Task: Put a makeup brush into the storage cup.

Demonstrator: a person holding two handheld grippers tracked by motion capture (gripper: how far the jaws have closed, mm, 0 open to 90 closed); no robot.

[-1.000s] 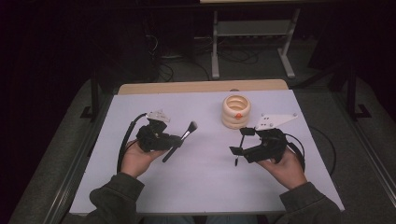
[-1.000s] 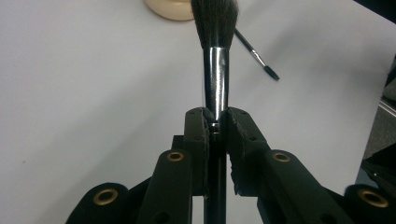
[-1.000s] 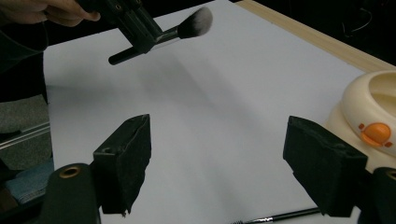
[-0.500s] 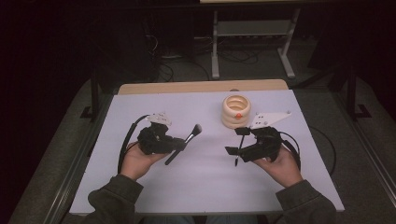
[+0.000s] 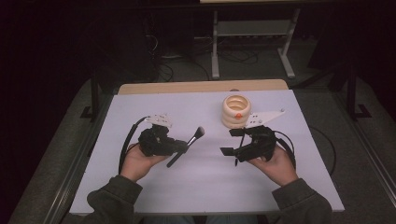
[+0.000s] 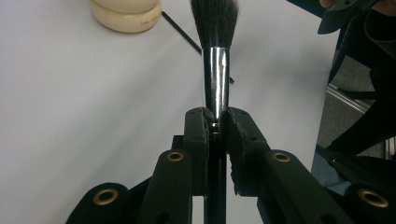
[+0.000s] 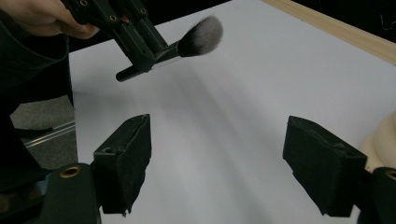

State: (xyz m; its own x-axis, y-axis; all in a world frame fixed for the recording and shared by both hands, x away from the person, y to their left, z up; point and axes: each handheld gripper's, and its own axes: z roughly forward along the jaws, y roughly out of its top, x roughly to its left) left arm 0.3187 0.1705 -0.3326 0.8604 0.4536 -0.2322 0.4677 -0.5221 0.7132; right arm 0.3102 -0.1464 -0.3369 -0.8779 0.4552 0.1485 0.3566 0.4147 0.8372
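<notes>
Item 1: makeup brush (image 5: pixel 188 142), clamped at the metal ferrule by my left tool (image 5: pixel 180 147), bristles pointing up and away, held above the white tabletop (image 5: pixel 196 191).
Item 2: my right tool (image 5: pixel 229 141), jaws wide apart, holding nothing, facing the brush.
Item 3: cream ringed holder (image 5: pixel 236 111), far side, just beside my right tool.
Step, as I judge it: brush carried; next probably a handover or placing into the holder, needing careful alignment.

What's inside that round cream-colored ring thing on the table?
The high view looks down into the cream ringed holder. Its open top shows a pale hollow with nothing sticking out. The bottom of the hollow is hidden by its own walls, so something small lying there cannot be ruled out.
</notes>
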